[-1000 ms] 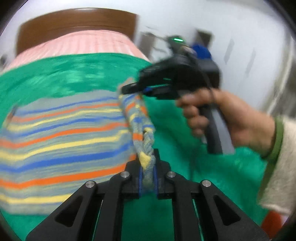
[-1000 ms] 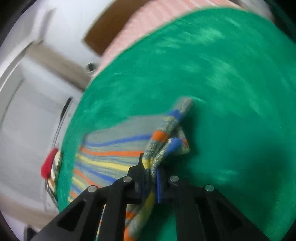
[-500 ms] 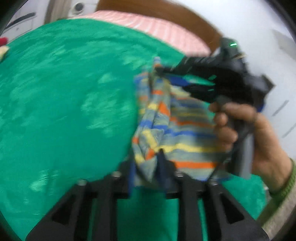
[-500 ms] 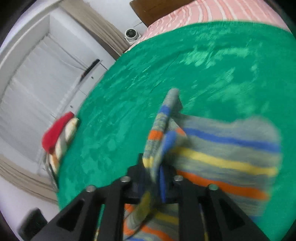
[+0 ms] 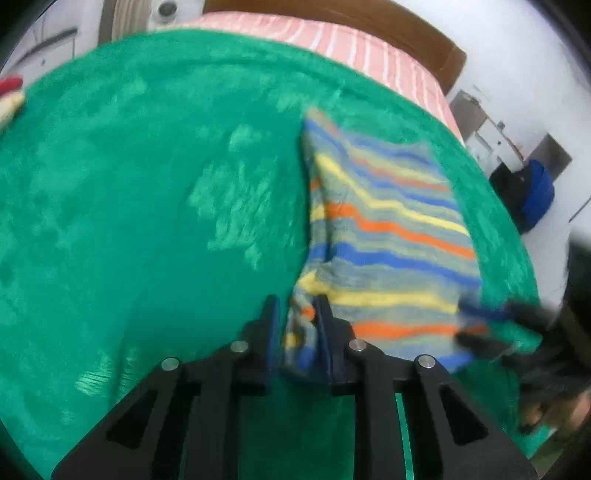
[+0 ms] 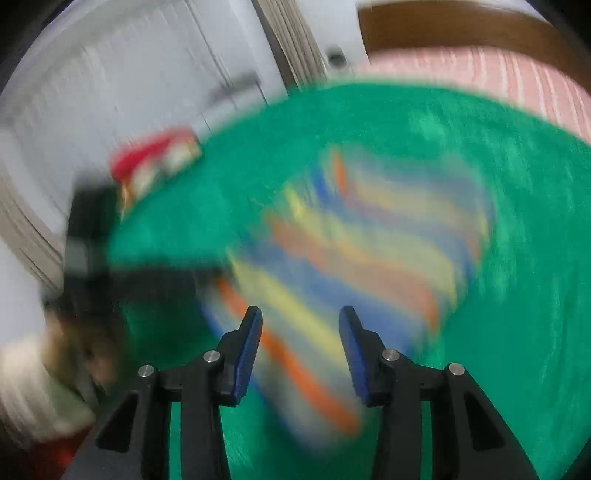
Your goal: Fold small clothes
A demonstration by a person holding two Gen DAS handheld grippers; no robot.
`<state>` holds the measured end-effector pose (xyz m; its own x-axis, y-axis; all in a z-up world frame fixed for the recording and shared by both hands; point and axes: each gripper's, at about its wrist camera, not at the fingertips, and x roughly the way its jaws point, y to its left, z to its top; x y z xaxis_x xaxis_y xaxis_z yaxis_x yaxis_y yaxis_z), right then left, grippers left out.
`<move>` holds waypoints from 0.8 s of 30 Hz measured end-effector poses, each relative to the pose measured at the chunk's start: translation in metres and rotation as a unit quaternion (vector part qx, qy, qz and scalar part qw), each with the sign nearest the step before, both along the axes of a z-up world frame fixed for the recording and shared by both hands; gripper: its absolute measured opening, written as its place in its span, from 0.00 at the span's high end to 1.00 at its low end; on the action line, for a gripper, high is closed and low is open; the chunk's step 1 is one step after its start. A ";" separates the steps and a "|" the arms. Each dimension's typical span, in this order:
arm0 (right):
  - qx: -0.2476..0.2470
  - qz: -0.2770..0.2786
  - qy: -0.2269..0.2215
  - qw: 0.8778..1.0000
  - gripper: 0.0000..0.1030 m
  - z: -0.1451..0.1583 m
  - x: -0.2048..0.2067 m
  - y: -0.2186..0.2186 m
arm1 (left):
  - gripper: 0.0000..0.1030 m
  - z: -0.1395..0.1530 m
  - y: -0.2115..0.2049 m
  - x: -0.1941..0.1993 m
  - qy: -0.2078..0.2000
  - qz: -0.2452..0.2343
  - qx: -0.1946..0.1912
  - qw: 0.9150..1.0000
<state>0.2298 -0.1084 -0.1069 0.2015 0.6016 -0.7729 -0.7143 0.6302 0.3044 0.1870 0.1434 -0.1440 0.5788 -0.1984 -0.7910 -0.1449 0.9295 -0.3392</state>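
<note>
On the bed, a green blanket covers most of the surface, pink striped sheet and brown headboard past its far edge. Striped garment (grey with blue, yellow, orange bands) lies on the blanket, right of centre in the left wrist view, looks folded over, left edge bunched and raised. Left tongs partly apart, the garment's near corner bunched between the fingers; cloth sits against the right finger, gap at the left one, so cannot tell if it is really pinched. Right tongs wide apart, nothing between the pads, hovering over the near part of the garment; that view is heavily motion-blurred. In the left wrist view the right tongs show as a dark blur at the garment's near right corner, contact unclear. Left unit's black body and the holding hand blur in at left of the right wrist view. Small red and striped pile sits at the blanket's far left edge, well apart from the garment. White wall panels and curtain behind it. Blue and black bag-like shape by the wall off the bed's right side. Nothing lies between either tongs and the garment.
</note>
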 end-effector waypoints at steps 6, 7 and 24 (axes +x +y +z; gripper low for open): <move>0.006 -0.065 0.009 0.998 0.61 -0.018 -0.024 -0.047 | 0.39 0.026 0.008 -0.012 0.010 -0.003 0.054 0.998; 0.003 -0.074 0.007 0.997 0.54 -0.014 -0.025 -0.052 | 0.27 0.032 0.011 -0.011 0.002 -0.004 0.053 0.999; 0.138 -0.217 0.138 0.957 0.71 -0.044 0.096 -0.019 | 0.84 0.006 -0.032 0.112 0.055 -0.138 0.017 0.989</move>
